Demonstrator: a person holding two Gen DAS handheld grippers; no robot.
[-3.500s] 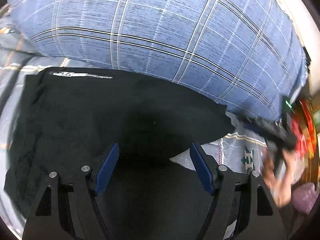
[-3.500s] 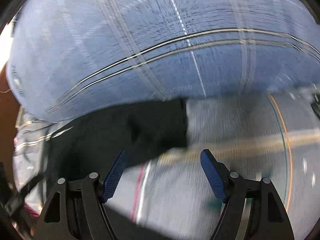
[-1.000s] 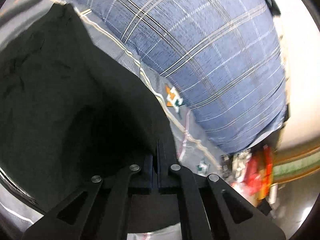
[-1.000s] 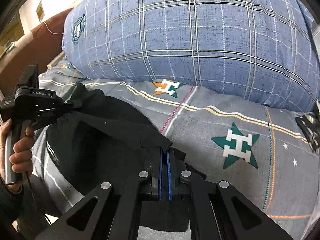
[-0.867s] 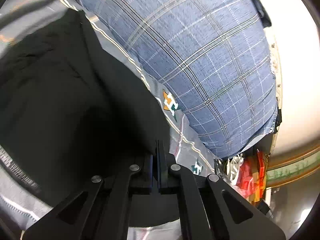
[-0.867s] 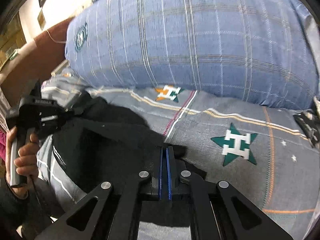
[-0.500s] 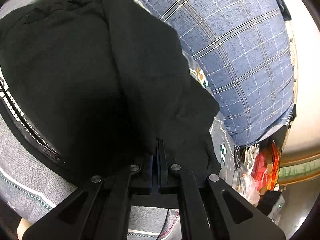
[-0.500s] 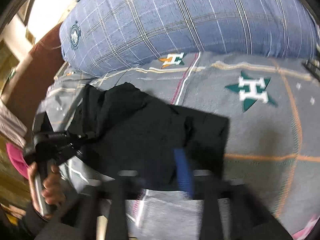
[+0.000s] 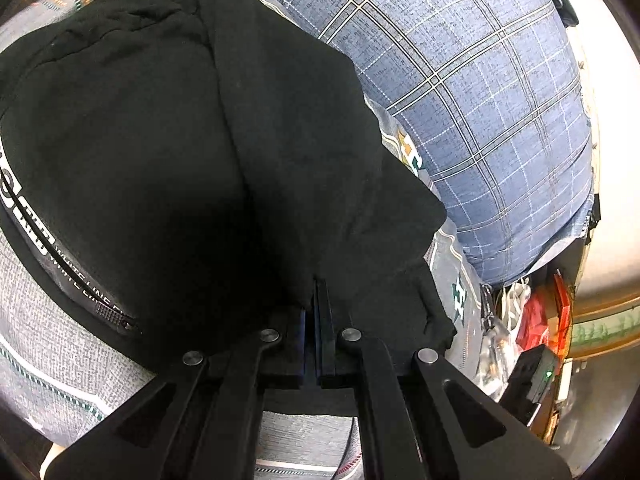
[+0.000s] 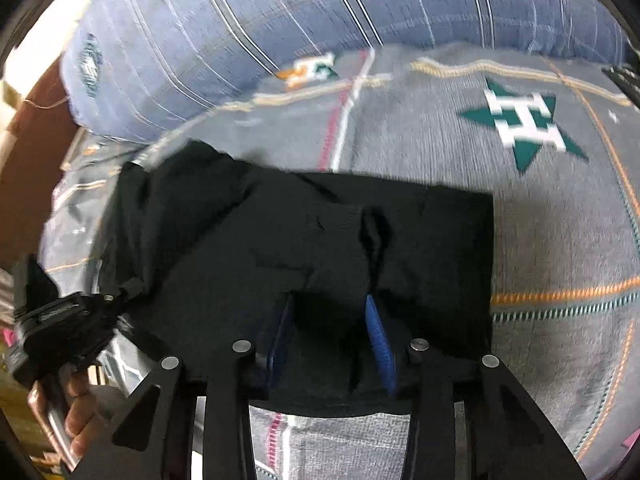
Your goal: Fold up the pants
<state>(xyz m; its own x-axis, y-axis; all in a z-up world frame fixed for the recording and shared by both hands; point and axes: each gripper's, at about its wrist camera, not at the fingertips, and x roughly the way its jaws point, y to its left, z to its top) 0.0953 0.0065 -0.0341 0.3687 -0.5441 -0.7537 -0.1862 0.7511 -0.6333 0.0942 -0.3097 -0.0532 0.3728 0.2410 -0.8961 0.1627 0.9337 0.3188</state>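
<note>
The black pants [image 9: 168, 140] lie folded over on the grey bedsheet [image 9: 36, 344]; a white-lettered waistband [image 9: 52, 248] curves along their left edge. My left gripper [image 9: 315, 292] is shut on a fold of the pants' near edge. In the right wrist view the pants [image 10: 320, 248] form a dark slab on the sheet [image 10: 560, 240]. My right gripper [image 10: 332, 312] is open just above the cloth, its blue pads [image 10: 378, 340] apart and empty. The left gripper [image 10: 80, 312] shows there at the pants' left edge.
A big blue plaid pillow [image 9: 480, 92] lies behind the pants and also shows in the right wrist view [image 10: 280, 12]. Green star logos [image 10: 524, 124] mark the sheet. Bags and clutter [image 9: 536, 320] sit beyond the bed's right edge.
Both grippers carried the pants' far edge over toward me, folding the cloth. My right gripper then opened and let go. My left gripper stays shut on the pants.
</note>
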